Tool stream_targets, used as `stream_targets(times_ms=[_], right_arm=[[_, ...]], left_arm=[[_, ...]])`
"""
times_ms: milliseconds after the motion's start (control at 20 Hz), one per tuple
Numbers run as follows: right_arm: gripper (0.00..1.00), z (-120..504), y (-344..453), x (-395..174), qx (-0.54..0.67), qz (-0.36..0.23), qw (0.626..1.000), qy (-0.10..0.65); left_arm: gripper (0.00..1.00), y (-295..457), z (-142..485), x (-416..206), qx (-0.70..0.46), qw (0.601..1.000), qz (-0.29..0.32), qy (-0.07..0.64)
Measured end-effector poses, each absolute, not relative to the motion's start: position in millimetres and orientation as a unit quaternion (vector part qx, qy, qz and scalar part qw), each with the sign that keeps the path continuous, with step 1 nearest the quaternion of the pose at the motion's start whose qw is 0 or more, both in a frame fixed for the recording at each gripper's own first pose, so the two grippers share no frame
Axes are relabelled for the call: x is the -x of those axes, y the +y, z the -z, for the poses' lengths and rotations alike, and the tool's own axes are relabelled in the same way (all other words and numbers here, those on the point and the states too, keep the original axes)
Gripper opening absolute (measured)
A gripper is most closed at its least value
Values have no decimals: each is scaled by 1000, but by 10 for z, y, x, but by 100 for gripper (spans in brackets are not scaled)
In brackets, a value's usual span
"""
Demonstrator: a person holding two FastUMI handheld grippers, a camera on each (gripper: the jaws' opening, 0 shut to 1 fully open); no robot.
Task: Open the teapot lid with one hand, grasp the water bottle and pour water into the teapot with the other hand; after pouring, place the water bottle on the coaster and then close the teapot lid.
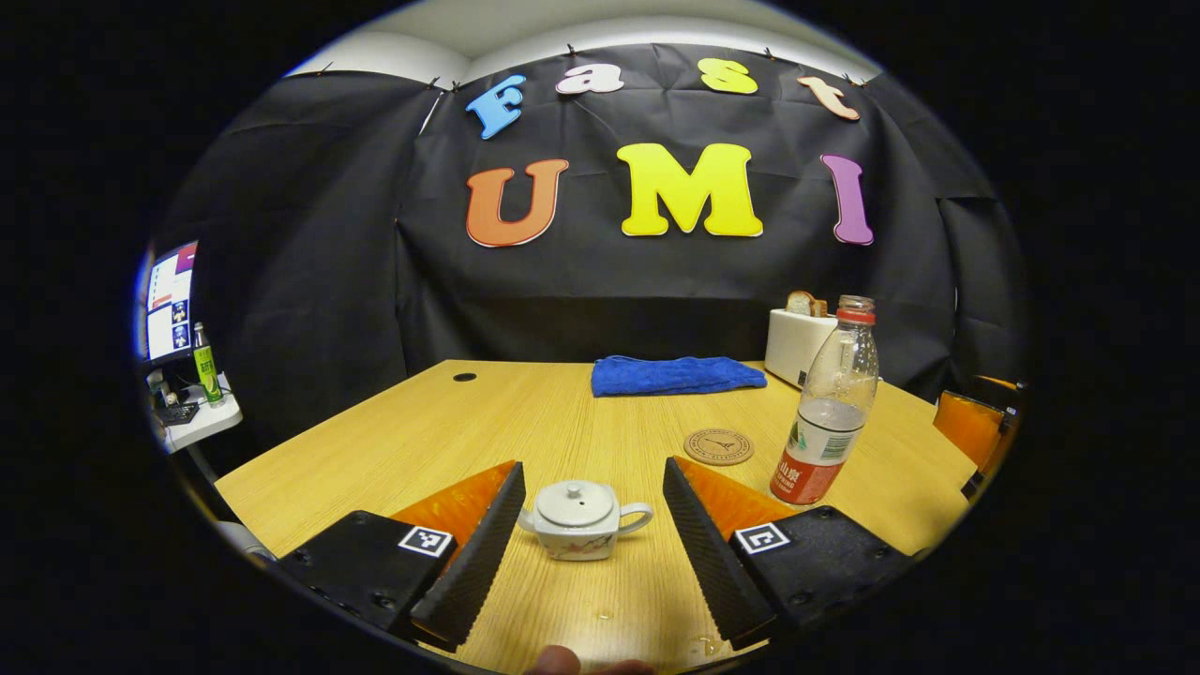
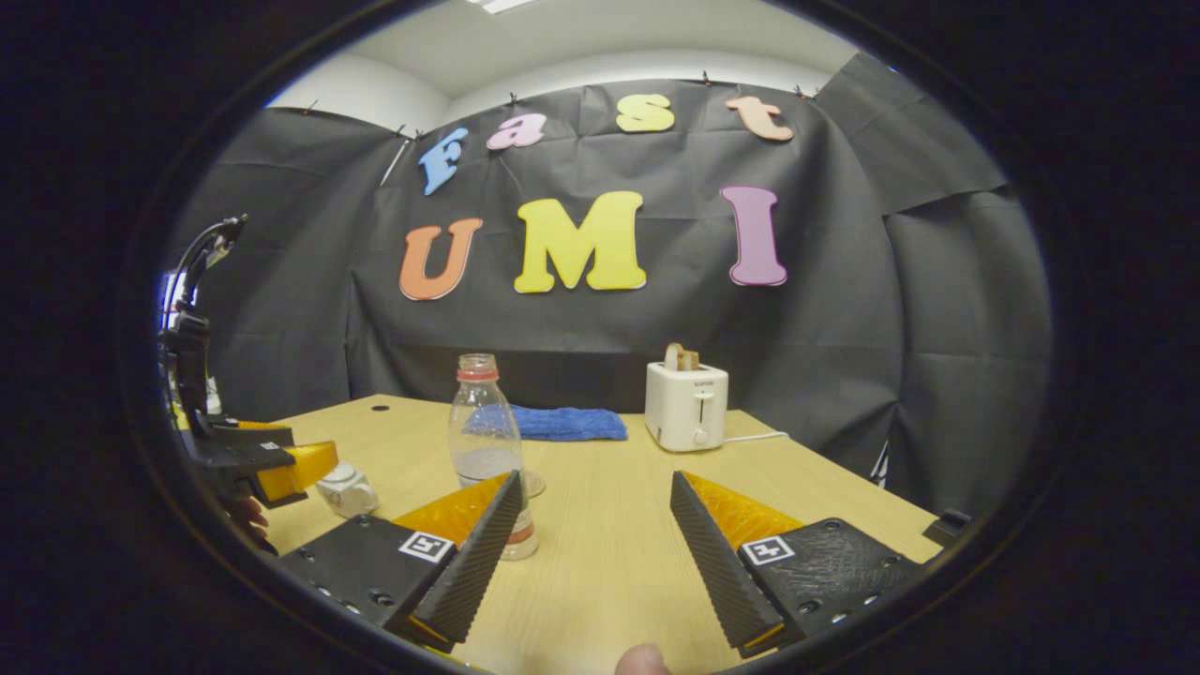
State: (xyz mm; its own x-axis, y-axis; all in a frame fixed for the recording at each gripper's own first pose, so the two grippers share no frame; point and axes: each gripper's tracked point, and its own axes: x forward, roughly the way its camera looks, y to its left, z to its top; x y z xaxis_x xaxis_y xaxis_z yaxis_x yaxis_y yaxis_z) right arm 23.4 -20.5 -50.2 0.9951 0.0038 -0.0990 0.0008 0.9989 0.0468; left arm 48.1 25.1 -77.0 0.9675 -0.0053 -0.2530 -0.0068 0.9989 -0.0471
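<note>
Nearest the lens in the left gripper view, the left gripper (image 1: 591,534) is seen with its jaws spread wide and nothing held. Framed between them, a small white teapot (image 1: 581,520) is set on the wooden tabletop (image 1: 525,412), its lid (image 1: 574,502) closed on top; neither jaw is touching it. At about two o'clock from the teapot, a clear water bottle (image 1: 830,403) with a red label is stood upright, uncapped and partly filled. A round cork coaster (image 1: 718,446) is laid flat just beside the bottle, at its nine o'clock, and bears nothing. Farther back, a folded blue cloth (image 1: 675,375) is seen at twelve o'clock, and a white toaster (image 1: 797,342) with bread in its slot behind the bottle.

In the right gripper view, the right gripper (image 2: 595,553) is likewise held wide apart and empty above the tabletop. The bottle is found at about eleven o'clock, partly hidden behind one jaw, with the teapot farther over at nine o'clock beside the other gripper.
</note>
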Motion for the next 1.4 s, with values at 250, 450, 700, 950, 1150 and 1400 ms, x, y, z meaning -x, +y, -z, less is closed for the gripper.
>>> stream_targets(times_ms=[250,450,700,950,1150,1400], right_arm=[[99,591,-285,-309,-32,4,998,58],[96,723,-384,-365,-39,11,996,76],[95,786,-441,-418,-46,18,995,82],[96,777,-421,-418,-39,15,996,82],[98,761,-343,-434,-35,-4,996,79],[96,776,-124,-477,-30,-40,995,90]], left_arm=[[83,259,881,-620,1,989,4,147],[65,317,980,-739,-12,986,1,168],[46,297,1050,-780,-25,983,9,182],[30,315,1128,-793,-28,981,6,191],[10,374,1120,-797,-35,981,-6,192],[4,377,1121,-807,-33,982,4,188]])
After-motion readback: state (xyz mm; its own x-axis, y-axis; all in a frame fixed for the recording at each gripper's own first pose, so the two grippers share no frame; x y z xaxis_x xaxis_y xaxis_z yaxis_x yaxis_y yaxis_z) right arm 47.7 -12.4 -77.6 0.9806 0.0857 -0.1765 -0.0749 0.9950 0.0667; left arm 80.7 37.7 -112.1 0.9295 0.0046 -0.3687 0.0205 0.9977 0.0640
